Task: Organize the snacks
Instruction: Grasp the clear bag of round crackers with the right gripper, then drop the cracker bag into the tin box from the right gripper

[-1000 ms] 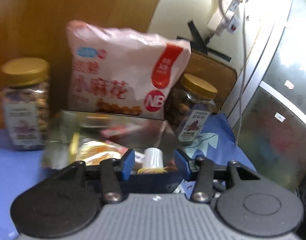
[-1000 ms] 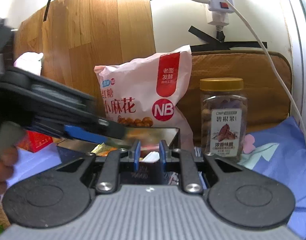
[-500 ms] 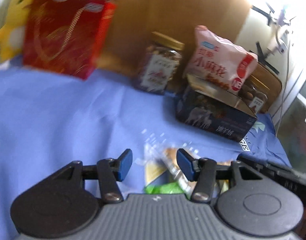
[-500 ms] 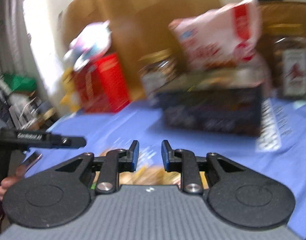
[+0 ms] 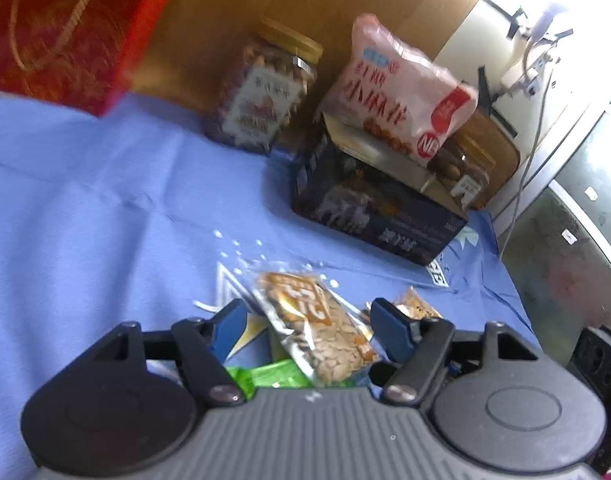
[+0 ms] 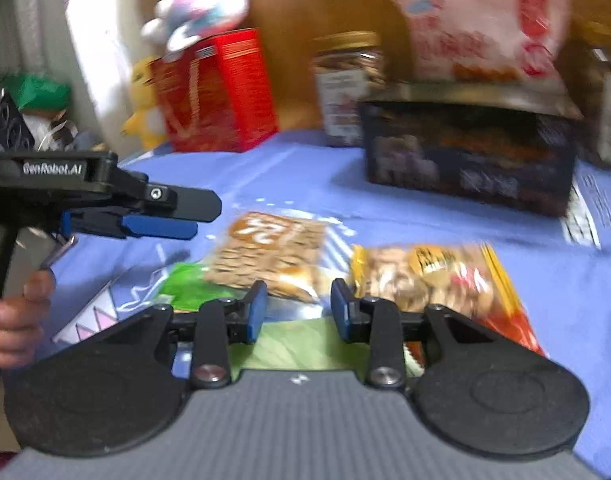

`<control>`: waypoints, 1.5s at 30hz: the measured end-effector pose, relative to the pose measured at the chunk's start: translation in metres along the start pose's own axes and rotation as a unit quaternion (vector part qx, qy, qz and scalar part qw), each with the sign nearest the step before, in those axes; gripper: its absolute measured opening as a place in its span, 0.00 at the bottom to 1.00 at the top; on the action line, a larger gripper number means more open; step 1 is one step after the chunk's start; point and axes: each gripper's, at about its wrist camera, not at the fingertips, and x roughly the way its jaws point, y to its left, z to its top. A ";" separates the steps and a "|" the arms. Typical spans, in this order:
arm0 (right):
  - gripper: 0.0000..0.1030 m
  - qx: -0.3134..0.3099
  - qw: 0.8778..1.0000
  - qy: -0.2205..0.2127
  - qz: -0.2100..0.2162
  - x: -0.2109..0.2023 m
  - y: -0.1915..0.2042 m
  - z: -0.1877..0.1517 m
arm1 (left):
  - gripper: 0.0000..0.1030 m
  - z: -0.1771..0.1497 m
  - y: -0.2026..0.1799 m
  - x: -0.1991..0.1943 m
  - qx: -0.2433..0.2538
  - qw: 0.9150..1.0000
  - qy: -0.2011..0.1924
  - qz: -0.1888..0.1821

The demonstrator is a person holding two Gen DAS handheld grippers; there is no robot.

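Note:
Loose snack packets lie on the blue cloth [image 5: 105, 208]. A clear packet of seed brittle [image 5: 317, 332] lies below my left gripper [image 5: 309, 320]. Its jaws are opening and the pads stay off the packet. A green packet [image 5: 273, 374] and a small orange packet [image 5: 419, 306] lie beside it. My right gripper [image 6: 299, 312] hovers with its jaws opening and nothing pinched, over a pale green packet [image 6: 305, 344]. Ahead of it lie the brittle packet [image 6: 269, 252] and a yellow-edged nut packet [image 6: 437, 276]. The left gripper [image 6: 189, 220] shows at the left.
An open dark box [image 5: 377, 208] stands behind the packets, with a pink snack bag [image 5: 401, 96] leaning behind it. Two gold-lidded jars [image 5: 269, 88] [image 5: 465, 176] flank the bag. At the back left are a red box [image 6: 213, 92] and plush toys [image 6: 201, 8]. A hand [image 6: 13, 320] holds the left gripper.
Both grippers have drawn back from the open dark box to the loose packets on the cloth. Both pairs of jaws stand wider than before.

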 end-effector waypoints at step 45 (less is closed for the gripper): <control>0.28 -0.090 0.991 -0.093 -0.018 -0.028 0.001 0.022 | 0.16 0.036 -0.055 -0.004 0.025 0.992 0.002 -0.120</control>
